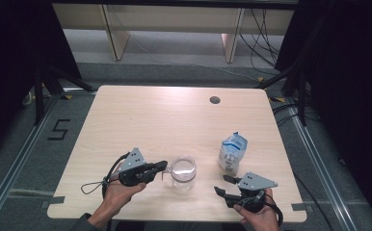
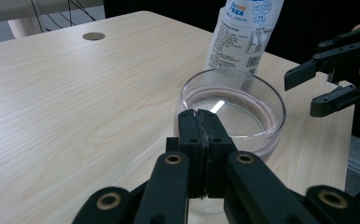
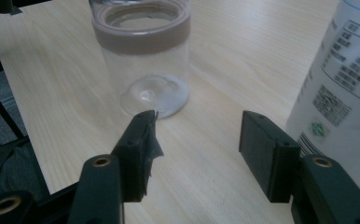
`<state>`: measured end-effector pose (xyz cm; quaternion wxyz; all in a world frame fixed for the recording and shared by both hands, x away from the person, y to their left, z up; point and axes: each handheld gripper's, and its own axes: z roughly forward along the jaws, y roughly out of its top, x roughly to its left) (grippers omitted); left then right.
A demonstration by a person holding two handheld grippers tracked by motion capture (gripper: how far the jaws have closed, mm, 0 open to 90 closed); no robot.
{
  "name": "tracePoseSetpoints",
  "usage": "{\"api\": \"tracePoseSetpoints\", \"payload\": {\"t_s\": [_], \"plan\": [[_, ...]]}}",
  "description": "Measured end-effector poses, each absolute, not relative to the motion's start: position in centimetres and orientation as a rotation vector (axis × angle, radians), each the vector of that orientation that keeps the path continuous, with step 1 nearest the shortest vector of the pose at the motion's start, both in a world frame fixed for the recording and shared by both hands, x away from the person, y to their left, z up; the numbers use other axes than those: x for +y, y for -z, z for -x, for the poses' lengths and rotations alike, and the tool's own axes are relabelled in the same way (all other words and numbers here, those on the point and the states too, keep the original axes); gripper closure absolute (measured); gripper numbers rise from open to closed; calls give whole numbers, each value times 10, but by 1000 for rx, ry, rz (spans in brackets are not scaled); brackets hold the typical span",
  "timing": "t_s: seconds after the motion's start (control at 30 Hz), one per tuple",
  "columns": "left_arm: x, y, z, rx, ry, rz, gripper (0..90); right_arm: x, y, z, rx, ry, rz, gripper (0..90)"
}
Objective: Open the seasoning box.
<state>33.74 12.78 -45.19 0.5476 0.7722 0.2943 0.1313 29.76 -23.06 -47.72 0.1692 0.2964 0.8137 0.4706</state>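
We see a clear jar standing upright on the light wooden table, near the front edge and roughly midway between the two hands. The jar is open at the top and has a pinkish-brown band around its rim; from the left gripper view it looks empty. A white pouch with blue print stands upright just beside the jar, on its right and slightly farther back, not touching it.

The left tongs lie level and point at the jar from its left. In the left gripper view the two black jaws are clenched flat against each other right at the jar's near rim. We cannot tell whether they pinch the rim wall or merely touch it; nothing shows between the pads. The left hand grips the tool body from below.

The right tongs sit near the table's front right corner, in front of the pouch and apart from the jar. In the right gripper view their jaws stand released, with bare table between them, the jar ahead to the left, the pouch close on the right. The right hand holds them from below.
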Motion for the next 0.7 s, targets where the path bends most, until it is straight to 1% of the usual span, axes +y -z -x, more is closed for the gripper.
{"api": "tracePoseSetpoints", "payload": {"t_s": [0.1, 0.13, 0.43, 0.7], "plan": [[128, 452, -337, 701, -311, -1827, 883, -225, 476, -301, 2316, -1343, -816, 517], [128, 452, -337, 698, -311, -1827, 882, -222, 475, -300, 2332, -1347, -864, 526], [129, 454, -338, 699, -313, -1819, 881, -210, 471, -310, 2307, -1374, -751, 667], [129, 454, -338, 690, -317, -1816, 881, -200, 471, -312, 2317, -1381, -739, 753]]}}
